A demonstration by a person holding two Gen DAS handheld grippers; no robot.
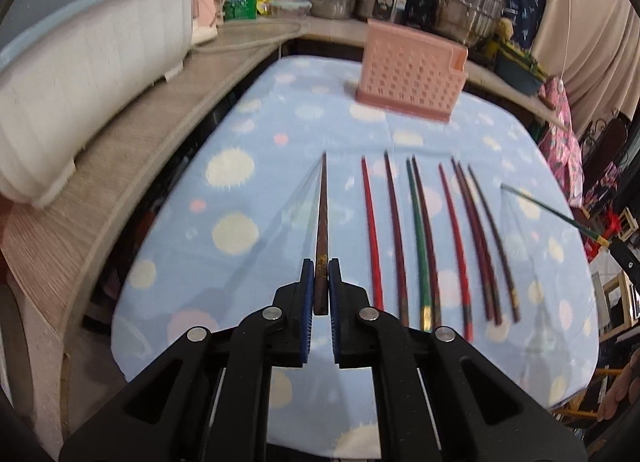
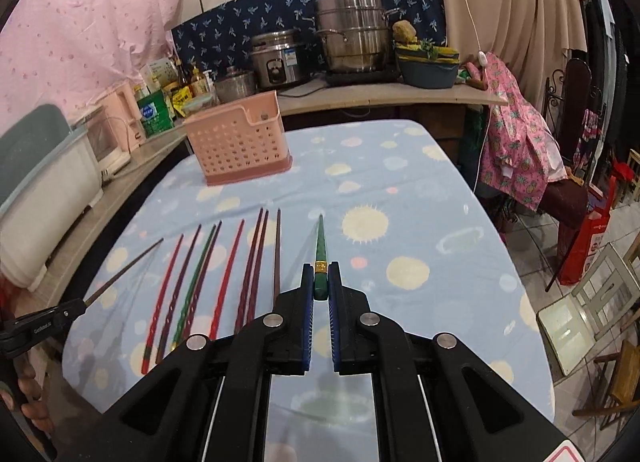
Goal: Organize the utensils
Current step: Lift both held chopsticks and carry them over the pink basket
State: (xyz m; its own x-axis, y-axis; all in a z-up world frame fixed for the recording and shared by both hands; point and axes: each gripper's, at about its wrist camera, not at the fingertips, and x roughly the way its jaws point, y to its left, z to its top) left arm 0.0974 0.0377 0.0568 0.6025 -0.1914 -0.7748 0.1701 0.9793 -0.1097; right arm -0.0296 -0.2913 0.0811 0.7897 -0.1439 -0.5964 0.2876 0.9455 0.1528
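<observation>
Left gripper (image 1: 320,282) pinches a brown chopstick (image 1: 321,221) near its thick end, blue pads pressed against both sides; the tip points forward, away from the camera, toward the pink holder (image 1: 408,73). Right gripper (image 2: 320,282) pinches a green chopstick (image 2: 320,250) the same way, just behind its gold band, tip likewise forward. Both sticks are clear of the cloth (image 1: 248,133), as judged from the right view, where the left gripper's stick slants above the table with only its butt clamped. Gripping at the thick end makes sense: it leaves the long tapered part free to go into the holder first, and the wide section gives the pads more to bite on. Remaining chopsticks (image 1: 424,246), eight by my count, lie side by side on the cloth, roughly parallel, tips toward the holder, some touching in pairs; this layout keeps each butt end reachable from the near edge. The holder stands upright at the far end of the table, well apart from the row, and looks empty, though its inside is only partly visible. Judgement: task is early; the next step is carrying both sticks to the holder. Risk: a thin stick held at one end may pivot in the pads.
</observation>
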